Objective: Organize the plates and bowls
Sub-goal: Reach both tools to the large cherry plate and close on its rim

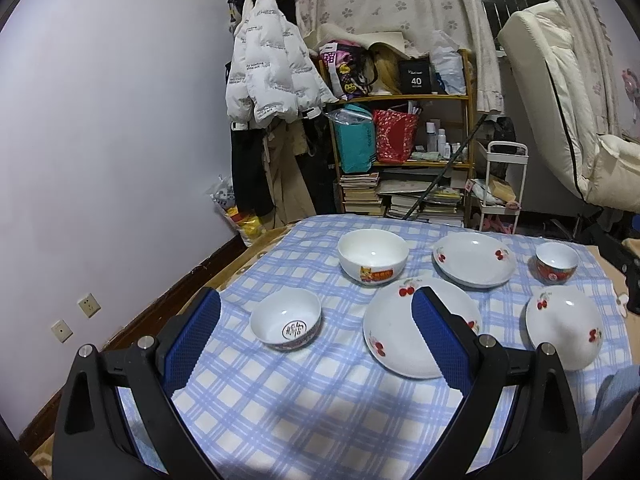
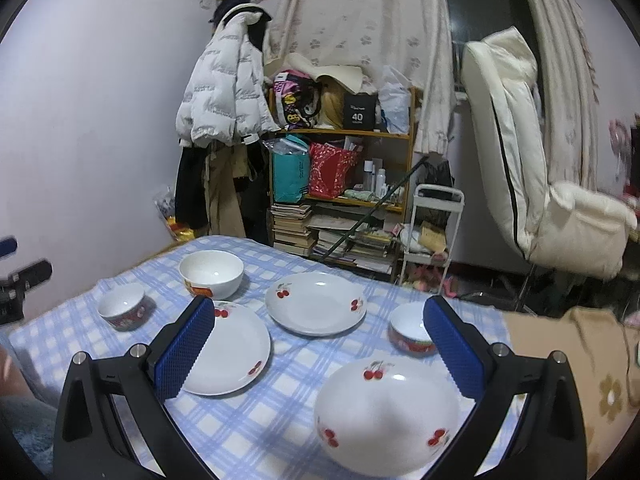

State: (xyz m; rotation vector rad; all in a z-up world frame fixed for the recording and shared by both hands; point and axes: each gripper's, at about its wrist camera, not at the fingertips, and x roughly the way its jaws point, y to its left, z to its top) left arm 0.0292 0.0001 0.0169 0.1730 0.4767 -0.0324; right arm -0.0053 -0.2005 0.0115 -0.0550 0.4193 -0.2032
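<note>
While both hover over the checked tablecloth [image 1: 280, 400], the left claw [image 1: 316, 312] and right claw [image 2: 318, 320] gape wide, holding nothing.

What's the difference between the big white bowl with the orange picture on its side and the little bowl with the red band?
The large white bowl with the orange picture is wider and taller than the small red-banded bowl. Its outside is mostly white with one orange label, while the small bowl's outside carries a red pattern all round. The large one stands at the far left of the checked cloth, the small one at the far right. Both sit upright, empty and white inside.
</note>
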